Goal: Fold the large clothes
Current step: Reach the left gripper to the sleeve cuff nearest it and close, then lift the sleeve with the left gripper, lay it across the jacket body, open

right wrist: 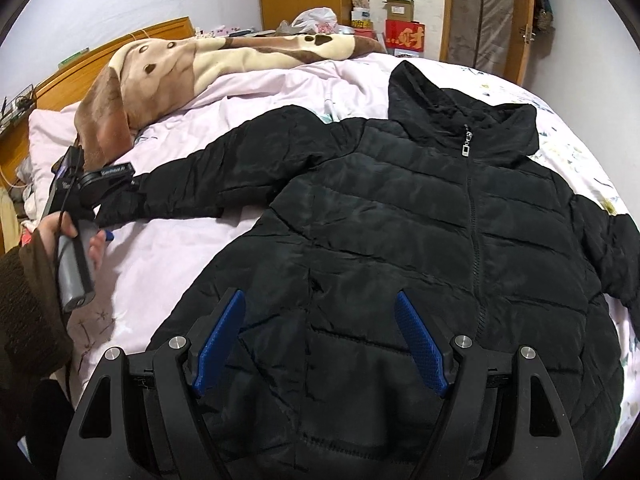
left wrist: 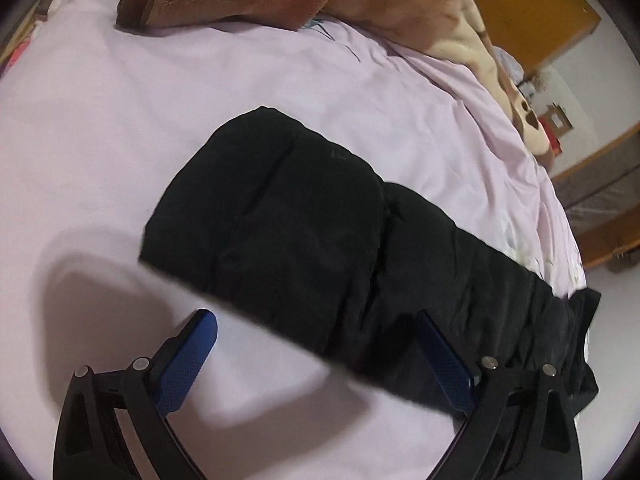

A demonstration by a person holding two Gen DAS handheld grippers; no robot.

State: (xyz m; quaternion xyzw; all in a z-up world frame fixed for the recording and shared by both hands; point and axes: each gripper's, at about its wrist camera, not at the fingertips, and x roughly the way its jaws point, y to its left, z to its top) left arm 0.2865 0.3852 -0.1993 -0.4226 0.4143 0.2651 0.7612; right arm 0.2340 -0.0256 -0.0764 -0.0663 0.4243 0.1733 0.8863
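Black puffer jacket [right wrist: 420,220] lies face-up, hood toward the far wall; left gripper [left wrist: 316,344] and right gripper [right wrist: 318,320] both spread, grasping nothing.

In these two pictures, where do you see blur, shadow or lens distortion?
Left wrist view: the black jacket sleeve has a smeared near edge, motion blur, and a soft dark shadow lies on the pink sheet below it. Right wrist view: sharp and evenly lit, but the fisheye bends the doorframe.

Bed, pale pink sheet [right wrist: 168,264]: black puffer jacket [right wrist: 400,216] spread beneath right gripper [right wrist: 320,300]; brown-cream blanket [right wrist: 192,60] bunched beyond.
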